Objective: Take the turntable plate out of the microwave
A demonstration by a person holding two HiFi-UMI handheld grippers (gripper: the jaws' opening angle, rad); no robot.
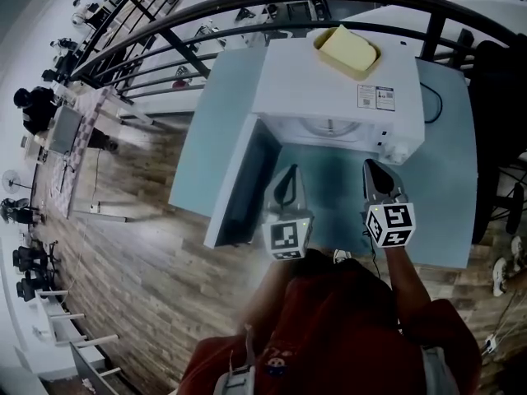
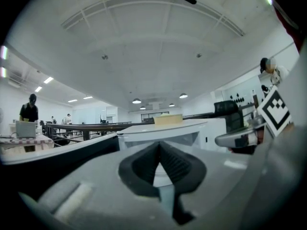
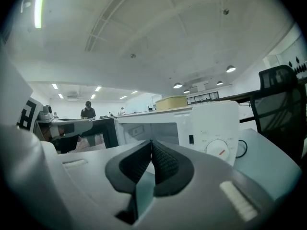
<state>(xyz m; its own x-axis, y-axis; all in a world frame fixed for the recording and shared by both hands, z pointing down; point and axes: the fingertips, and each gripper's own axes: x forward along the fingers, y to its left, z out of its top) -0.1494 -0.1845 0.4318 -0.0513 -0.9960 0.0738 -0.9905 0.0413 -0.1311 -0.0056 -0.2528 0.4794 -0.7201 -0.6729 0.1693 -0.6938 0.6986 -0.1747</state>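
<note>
The pale blue bench [image 1: 449, 163] fills the middle of the head view. The white microwave [image 1: 329, 81] stands on it at 12 o'clock from both grippers. Its door [image 1: 243, 188] hangs wide open toward 8 o'clock, showing its dark inner face.

Inside the lit cavity lies the turntable plate [image 1: 333, 127], a pale, glassy round disc lying flat. Only its near arc shows; the microwave's roof covers the rest. In the gripper views the jaws stand in front of the cavity floor, so the plate cannot be made out there.

On the microwave's top, toward 1 o'clock, sits a shallow tan tray [image 1: 347, 50] holding a paler yellow slab; what the slab is cannot be told.

The left gripper [image 1: 287, 173] and right gripper [image 1: 372, 168] are side by side over the bench just in front of the open cavity, pointing at 12 o'clock. Each has its jaws pressed together with nothing between them, clear of the plate. A dial [image 3: 217, 149] shows on the control panel at 3 o'clock of the cavity.
</note>
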